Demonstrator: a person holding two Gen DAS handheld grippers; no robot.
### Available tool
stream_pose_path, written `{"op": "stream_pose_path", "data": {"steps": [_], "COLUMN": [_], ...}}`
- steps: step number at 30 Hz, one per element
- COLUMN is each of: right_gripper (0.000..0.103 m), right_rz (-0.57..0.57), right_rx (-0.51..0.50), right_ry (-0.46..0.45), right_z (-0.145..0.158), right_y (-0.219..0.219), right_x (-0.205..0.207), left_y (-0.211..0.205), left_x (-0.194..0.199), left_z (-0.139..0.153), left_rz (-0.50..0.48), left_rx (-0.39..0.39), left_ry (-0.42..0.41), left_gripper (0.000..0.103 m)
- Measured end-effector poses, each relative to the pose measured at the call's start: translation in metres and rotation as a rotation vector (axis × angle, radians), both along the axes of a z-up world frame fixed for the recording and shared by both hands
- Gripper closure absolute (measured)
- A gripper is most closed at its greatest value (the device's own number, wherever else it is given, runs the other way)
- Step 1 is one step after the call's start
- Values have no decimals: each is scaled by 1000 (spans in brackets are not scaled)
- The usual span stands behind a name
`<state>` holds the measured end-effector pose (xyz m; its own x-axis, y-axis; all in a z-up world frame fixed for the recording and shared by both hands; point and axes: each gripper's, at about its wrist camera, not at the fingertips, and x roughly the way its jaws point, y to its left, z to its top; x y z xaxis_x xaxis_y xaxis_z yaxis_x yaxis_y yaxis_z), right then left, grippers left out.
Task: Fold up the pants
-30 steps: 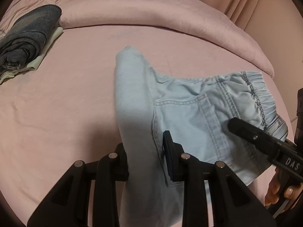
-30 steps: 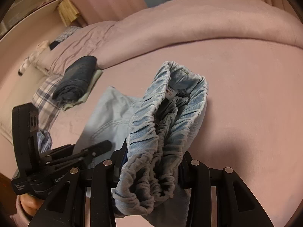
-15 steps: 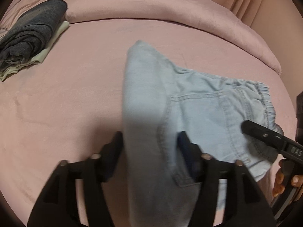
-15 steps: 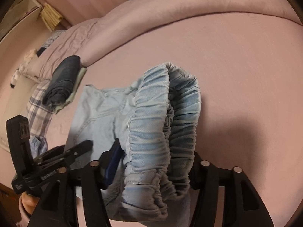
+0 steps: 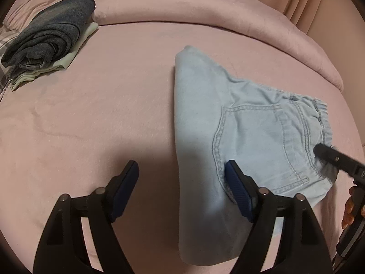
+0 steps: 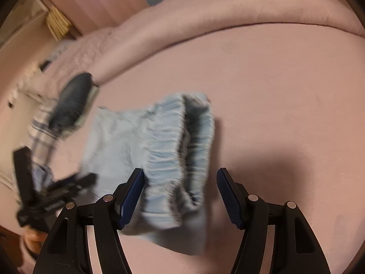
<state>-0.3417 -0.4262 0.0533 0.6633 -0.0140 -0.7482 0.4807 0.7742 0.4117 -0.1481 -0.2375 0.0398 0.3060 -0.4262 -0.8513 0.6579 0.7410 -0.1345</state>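
Letting go of the light-blue pants (image 5: pixel 251 132), I have just been opening the jaws of both tools, and the fabric now lies slack on the pink bed (image 5: pixel 102 114). My left gripper (image 5: pixel 182 178) stands wide, its inner pad beside the folded leg edge without pressing it; the cloth runs up between the jaws. My right gripper (image 6: pixel 180 196) is likewise spread, with the gathered elastic waistband (image 6: pixel 182 141) lying loose between its pads, though that view is blurred.

The pants sit straight ahead of both tools, folded into a compact bundle. In the left view its fold edge runs away from me toward the rolled duvet (image 5: pixel 205 16), with the waistband to the right, nearest my right hand. I judge the next fold or a lift would turn on that: right side takes the waistband end, left side the folded leg end. The stack of folded clothes (image 5: pixel 52 36) lies well apart, far left, closer to my left hand.
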Motion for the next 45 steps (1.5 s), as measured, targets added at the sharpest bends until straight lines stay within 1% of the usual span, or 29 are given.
{"op": "stream_pose_path", "data": {"steps": [2,4,6,8,11,14,16,18,19,20,23,25,26,27,30,35,41,45], "right_gripper": [37,36,35,34,34,34,33,24,14,6,4,1,1,1,1,1,1,1], "right_rz": [-1,3,8,11,-10,5,12,12,13,16,33,40,43,46,43,40,32,31], "right_rx": [-30,-79,-119,-134,-120,-153,-177,-195,-201,-207,-247,-270,-277,-283,-302,-327,-309,-310], "right_ry": [52,66,85,95,98,79,73,64,54,48,31,33,28,22,3,-21,-10,-10], "right_z": [-9,-12,-12,-10,-2,14,24,36,44,48,66,77,81,87,101,116,109,110], "right_y": [2,6,10,11,13,27,36,45,50,53,67,76,79,83,92,104,106,109], "right_x": [5,9,14,16,14,4,-1,-7,-12,-15,-23,-31,-34,-38,-50,-67,-73,-77], "left_y": [-1,-2,-2,0,4,11,16,23,27,31,36,39,40,44,55,63,63,62], "left_x": [0,1,3,3,-9,-24,-31,-39,-45,-51,-66,-79,-87,-95,-106,-121,-127,-132], "left_z": [-5,-7,-8,-6,4,20,32,45,54,63,80,92,97,104,120,135,136,137], "left_rz": [3,4,8,17,16,5,7,9,11,19,43,58,59,56,50,68,70,72], "left_rx": [9,22,27,23,28,45,44,30,23,29,63,112,118,106,63,42,46,46], "left_ry": [-5,-19,-23,-14,-30,-67,-78,-85,-97,-112,-151,-198,-217,-230,-225,-258,-261,-265], "left_gripper": [22,16,15,15,16,14,4,2,1,1,1,1,1,1,1,1,1,1]}}
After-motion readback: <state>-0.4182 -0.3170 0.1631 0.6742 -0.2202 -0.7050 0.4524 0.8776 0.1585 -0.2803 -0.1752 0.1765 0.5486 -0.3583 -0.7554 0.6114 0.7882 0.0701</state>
